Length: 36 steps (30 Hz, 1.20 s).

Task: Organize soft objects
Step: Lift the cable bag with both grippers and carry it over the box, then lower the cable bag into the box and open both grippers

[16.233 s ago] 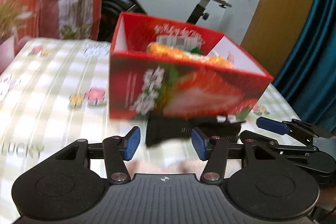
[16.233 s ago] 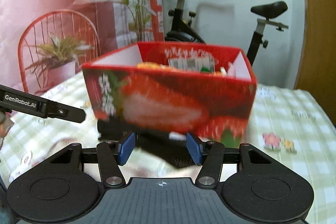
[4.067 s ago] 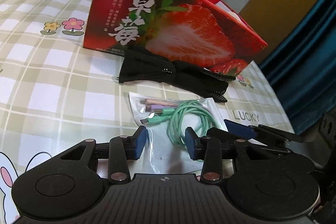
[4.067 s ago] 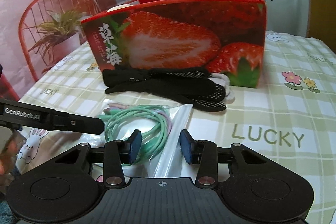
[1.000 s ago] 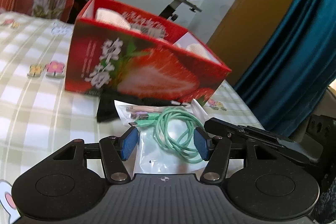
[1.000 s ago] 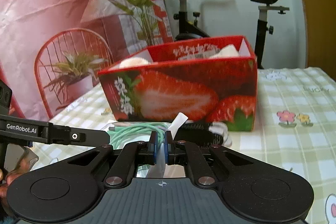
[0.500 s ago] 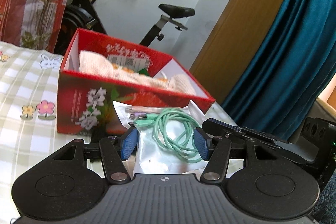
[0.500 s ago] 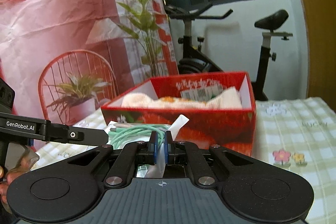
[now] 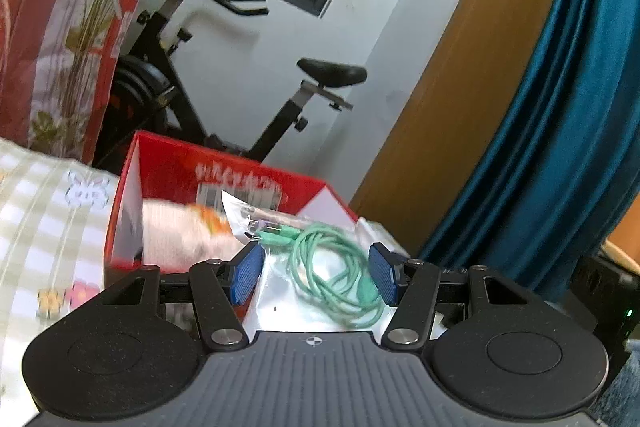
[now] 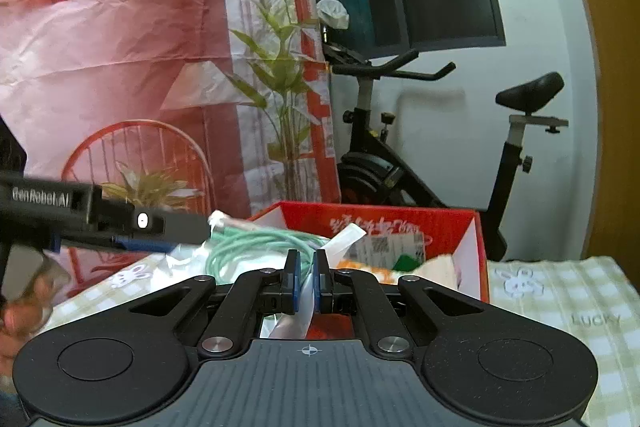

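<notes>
Clear bag (image 9: 280,301) of cables, both hand-held grippers (image 10: 306,283) grasping it; one red box (image 10: 404,223).

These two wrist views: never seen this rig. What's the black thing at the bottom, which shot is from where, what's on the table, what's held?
No robot arm here: a person holds a handheld two-finger gripper in each hand, each with a fisheye camera looking forward along its fingers. The black shape at the bottom of each picture is the gripper's own body.

In the left wrist view, the left gripper has blue fingers apart on either side of a clear bag holding a coiled green cable. Whether they press on it I cannot tell.

In the right wrist view, the right gripper is shut on an edge of the same bag.

On the checked tablecloth stands an open red box with pale soft items inside. The bag is carried in front of it.
</notes>
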Available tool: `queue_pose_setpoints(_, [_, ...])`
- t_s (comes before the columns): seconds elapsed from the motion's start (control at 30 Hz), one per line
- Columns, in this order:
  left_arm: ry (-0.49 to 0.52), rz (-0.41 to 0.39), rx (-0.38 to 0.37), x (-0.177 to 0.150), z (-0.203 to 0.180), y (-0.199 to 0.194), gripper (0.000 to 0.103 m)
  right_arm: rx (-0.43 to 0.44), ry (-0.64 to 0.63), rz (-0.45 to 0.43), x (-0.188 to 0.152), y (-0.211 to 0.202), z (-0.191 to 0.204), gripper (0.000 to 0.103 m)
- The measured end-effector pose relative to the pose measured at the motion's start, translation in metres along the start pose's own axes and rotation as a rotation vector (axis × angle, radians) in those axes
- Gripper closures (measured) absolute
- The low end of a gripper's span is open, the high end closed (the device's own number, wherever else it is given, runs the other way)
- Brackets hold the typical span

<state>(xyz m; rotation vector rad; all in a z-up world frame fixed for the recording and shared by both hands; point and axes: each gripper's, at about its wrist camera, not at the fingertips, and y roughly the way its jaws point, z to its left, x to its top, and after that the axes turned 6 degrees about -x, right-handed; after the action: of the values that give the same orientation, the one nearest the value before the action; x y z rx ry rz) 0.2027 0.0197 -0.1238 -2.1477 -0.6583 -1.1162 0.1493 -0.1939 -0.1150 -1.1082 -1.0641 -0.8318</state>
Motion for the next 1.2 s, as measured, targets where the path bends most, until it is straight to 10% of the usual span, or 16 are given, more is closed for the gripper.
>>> queue_pose_setpoints(0.83, [0.086,0.147,0.141,0.03,0.033,0.096,0.037,-0.139,-0.07,0.187,0.002,0.139,-0.012,0.102])
queue_pose_setpoints(1.2, [0.244,0.119,0.356,0.029,0.011,0.059,0.001,-0.154,-0.052,0.165,-0.005,0.098,-0.026,0.063])
